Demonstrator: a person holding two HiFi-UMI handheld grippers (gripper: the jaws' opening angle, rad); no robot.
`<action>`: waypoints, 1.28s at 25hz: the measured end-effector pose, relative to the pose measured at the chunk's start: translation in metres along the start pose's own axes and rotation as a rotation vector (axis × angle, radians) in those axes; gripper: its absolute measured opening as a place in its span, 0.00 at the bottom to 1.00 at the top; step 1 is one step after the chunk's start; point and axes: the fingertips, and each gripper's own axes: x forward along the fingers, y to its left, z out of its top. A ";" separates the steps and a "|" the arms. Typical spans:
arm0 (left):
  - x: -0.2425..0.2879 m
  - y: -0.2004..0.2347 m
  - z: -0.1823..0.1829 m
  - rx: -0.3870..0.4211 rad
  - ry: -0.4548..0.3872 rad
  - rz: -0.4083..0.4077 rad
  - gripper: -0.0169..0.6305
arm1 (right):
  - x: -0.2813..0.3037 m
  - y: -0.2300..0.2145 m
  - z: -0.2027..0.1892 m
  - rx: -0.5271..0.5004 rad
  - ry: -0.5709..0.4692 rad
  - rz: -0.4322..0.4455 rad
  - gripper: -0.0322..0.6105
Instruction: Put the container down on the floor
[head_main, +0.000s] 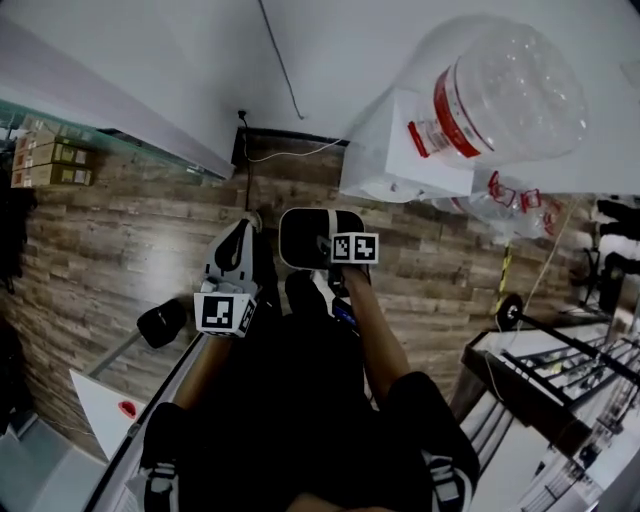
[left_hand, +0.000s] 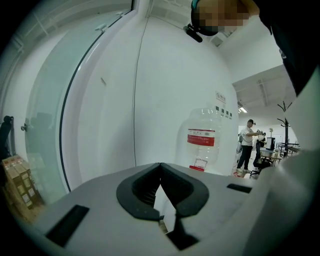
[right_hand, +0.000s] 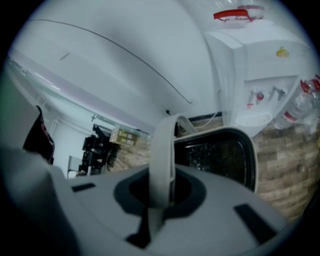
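The container (head_main: 308, 238) is a black bin with a white rim, seen from above over the wooden floor (head_main: 130, 240). My right gripper (head_main: 328, 246) is shut on its white arched handle (right_hand: 162, 160), and the bin's black body (right_hand: 220, 155) hangs tilted just beyond the jaws. I cannot tell whether its base touches the floor. My left gripper (head_main: 240, 250) is to the left of the bin and apart from it. In the left gripper view its jaws (left_hand: 160, 172) meet at the tips with nothing between them.
A white water dispenser (head_main: 405, 150) with a large clear bottle (head_main: 500, 90) stands against the wall to the right. Cardboard boxes (head_main: 50, 160) sit behind glass at the left. A metal rack (head_main: 560, 370) stands at the lower right. A person (left_hand: 247, 145) stands far off.
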 end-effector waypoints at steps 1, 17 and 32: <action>0.007 0.004 -0.004 -0.006 0.008 -0.006 0.07 | 0.002 -0.001 0.002 0.012 0.000 -0.004 0.10; 0.122 0.085 -0.006 -0.011 0.083 -0.171 0.07 | 0.074 -0.004 0.058 0.113 -0.011 -0.070 0.10; 0.186 0.111 -0.055 -0.043 0.106 -0.190 0.07 | 0.185 -0.046 0.108 0.103 -0.013 -0.093 0.10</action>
